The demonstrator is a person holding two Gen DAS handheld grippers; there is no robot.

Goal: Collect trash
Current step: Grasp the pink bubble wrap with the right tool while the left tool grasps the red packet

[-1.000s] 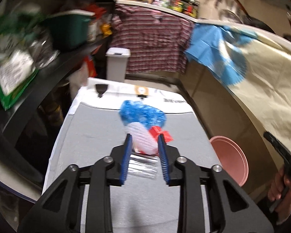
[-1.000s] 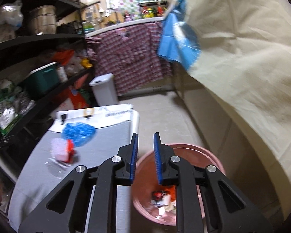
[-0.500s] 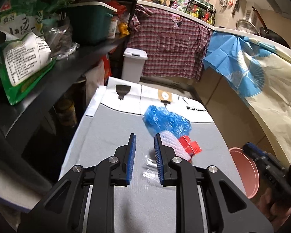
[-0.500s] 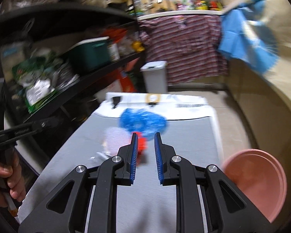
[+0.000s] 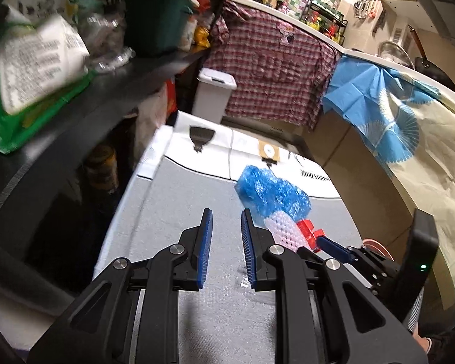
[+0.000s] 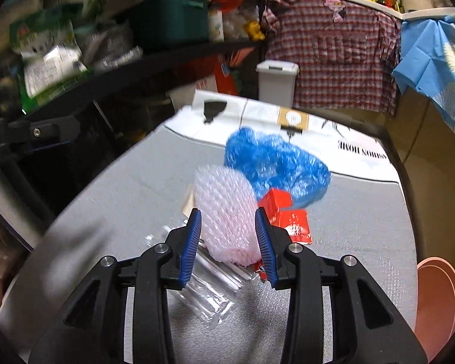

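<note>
A trash pile lies on the grey table (image 6: pixel 364 242): a crumpled blue plastic bag (image 6: pixel 276 166), a pink foam net (image 6: pixel 224 212), a red wrapper (image 6: pixel 291 218) and a clear plastic wrapper (image 6: pixel 209 291). My right gripper (image 6: pixel 228 212) hangs low over the pile with its jaws opening. The foam net sits between its pads, which do not press on it. To the left of the pile my left gripper (image 5: pixel 226 212) is only slightly open, with bare table between its fingers. In the left wrist view the blue bag (image 5: pixel 273 194) and foam net (image 5: pixel 283 232) lie just right of it.
A pink basin (image 6: pixel 436 297) stands on the floor off the table's right edge. Dark shelves (image 5: pixel 85 112) with food bags and a green tub run along the left. A white lidded bin (image 5: pixel 215 97) stands beyond the table's far end, with hung cloths behind it.
My right gripper swung left from above the pink basin to the pile, and its jaws widened around the foam net. My left gripper shifted left off the clear wrapper.
</note>
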